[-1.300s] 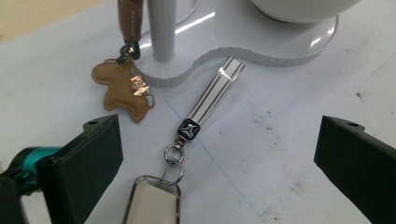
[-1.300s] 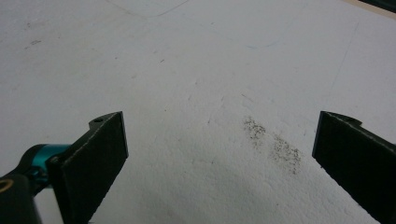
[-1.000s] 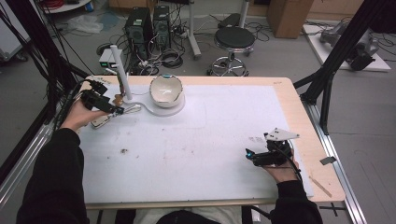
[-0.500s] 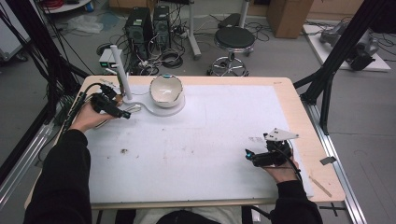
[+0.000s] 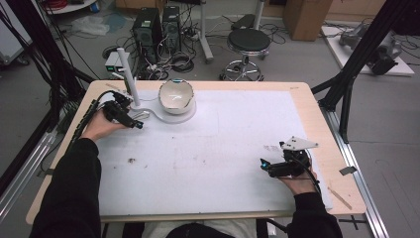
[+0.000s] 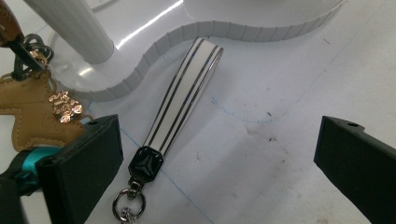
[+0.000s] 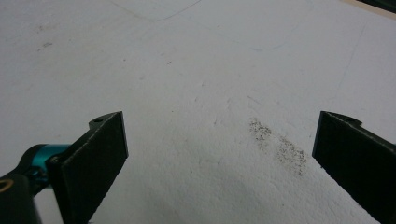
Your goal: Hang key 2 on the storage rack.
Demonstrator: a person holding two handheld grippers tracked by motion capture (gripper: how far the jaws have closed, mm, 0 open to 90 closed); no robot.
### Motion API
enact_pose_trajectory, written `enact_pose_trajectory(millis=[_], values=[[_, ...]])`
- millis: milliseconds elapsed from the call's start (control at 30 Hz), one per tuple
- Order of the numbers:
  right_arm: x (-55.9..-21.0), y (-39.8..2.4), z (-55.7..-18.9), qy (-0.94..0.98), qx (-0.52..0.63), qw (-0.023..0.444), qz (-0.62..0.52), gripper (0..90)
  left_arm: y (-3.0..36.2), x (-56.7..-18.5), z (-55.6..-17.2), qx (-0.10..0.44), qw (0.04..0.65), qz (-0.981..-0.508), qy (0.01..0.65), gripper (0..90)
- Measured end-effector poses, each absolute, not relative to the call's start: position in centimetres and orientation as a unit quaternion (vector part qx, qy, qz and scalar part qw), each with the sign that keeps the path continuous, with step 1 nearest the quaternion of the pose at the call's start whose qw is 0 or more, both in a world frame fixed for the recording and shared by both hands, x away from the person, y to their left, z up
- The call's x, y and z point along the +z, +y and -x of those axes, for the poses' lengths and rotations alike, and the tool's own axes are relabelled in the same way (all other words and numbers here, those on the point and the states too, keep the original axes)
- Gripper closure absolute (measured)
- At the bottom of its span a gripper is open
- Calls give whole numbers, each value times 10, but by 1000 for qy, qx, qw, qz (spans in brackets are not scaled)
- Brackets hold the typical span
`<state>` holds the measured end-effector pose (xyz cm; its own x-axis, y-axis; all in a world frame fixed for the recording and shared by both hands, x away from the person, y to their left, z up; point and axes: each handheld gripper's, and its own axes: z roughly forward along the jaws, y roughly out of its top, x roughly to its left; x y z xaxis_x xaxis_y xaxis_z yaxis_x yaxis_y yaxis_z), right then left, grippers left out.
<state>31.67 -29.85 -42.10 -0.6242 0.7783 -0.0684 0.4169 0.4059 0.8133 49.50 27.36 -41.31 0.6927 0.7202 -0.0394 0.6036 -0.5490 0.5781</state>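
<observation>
A white key strap [image 6: 182, 93] with dark stripes lies flat on the table, ending in a black clasp [image 6: 145, 163] and a metal ring [image 6: 127, 206]. Its looped end touches the base of a white stand [image 6: 154, 32]. My left gripper [image 6: 219, 128] is open, with the strap's clasp end between its jaws, nearer the left one. In the high view the left gripper [image 5: 132, 120] sits at the table's far left beside the stand's post [image 5: 127, 74]. My right gripper [image 5: 265, 164] rests open near the front right, over bare table [image 7: 196, 70].
A white bowl [image 5: 176, 94] sits on the stand's round base. A brown leather charm [image 6: 28, 112] on a key ring hangs by the left jaw. Dirt specks [image 7: 280, 144] mark the white mat. Tripod legs [image 5: 346, 89] stand off the right edge.
My left hand and gripper shifted slightly right and toward the person, closer to the strap by the stand. The right gripper has stayed put.
</observation>
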Motion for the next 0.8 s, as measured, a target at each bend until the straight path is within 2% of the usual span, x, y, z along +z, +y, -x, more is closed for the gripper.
enact_pose_trajectory(millis=[200, 467, 800], values=[[-422, -298, -316, 809, 397, 227, -370, 23, 273, -417, -501, 103, 283, -874, 382, 39], [-423, -301, -316, 808, 395, 227, -374, 23, 272, -424, -513, 102, 269, -871, 398, 113], [-424, -300, -315, 809, 389, 228, -378, 23, 271, -427, -513, 116, 263, -872, 395, 364]])
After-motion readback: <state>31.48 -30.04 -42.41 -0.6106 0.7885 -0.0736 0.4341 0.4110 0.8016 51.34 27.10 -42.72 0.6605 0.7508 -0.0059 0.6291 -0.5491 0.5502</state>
